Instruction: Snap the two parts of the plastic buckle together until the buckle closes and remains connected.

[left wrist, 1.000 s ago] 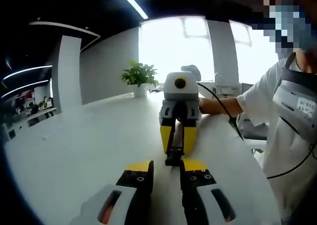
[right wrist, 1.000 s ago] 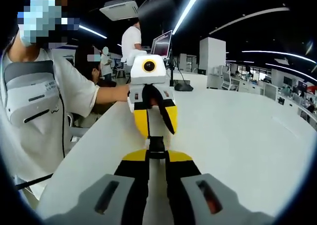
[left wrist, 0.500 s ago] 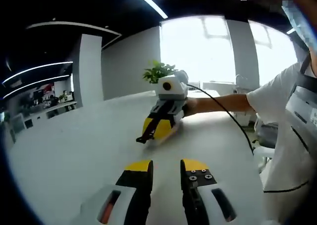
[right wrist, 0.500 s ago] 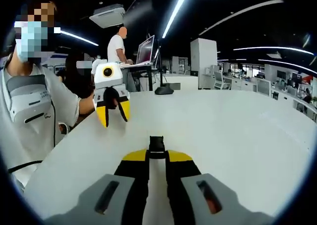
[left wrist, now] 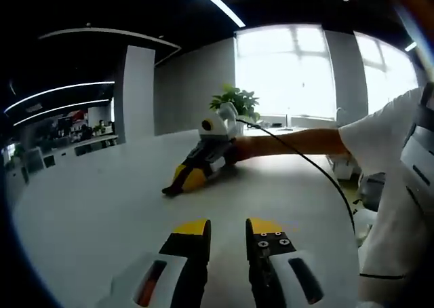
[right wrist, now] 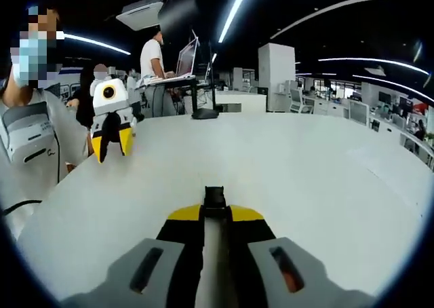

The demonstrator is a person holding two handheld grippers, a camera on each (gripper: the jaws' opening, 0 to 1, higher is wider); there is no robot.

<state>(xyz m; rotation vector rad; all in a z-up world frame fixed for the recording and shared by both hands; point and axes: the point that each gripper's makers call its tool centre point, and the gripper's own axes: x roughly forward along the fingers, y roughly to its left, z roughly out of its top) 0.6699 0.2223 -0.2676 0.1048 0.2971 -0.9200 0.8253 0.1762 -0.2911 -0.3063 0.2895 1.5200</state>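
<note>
- Plainly, the black buckle (right wrist: 215, 198) sat pinched between the tips of the right gripper (right wrist: 215, 213), with its end poking out past the yellow pads just above the white desk (right wrist: 319, 179).
- Whether that piece was one half or both halves joined could not be told; only a small dark block showed.
- By its look, it was judged light, stiff moulded plastic, smooth enough to slip sideways under a careless squeeze, with thin prongs that could snap if bent off line.
- A hold across its broad flat body seemed best, leaving the mating end free and pushing straight along its length.
- From the left gripper view, the right gripper (left wrist: 178, 184) lay low near the desk, a dark bit at its tip.
- Its own left gripper (left wrist: 226, 229) stood released, jaws apart with nothing between them.
- From the other side, the left gripper (right wrist: 112, 146) hung well apart from the buckle, beside a person's sleeve (right wrist: 30, 142).
- Further off stood a potted plant (left wrist: 237, 101).
</note>
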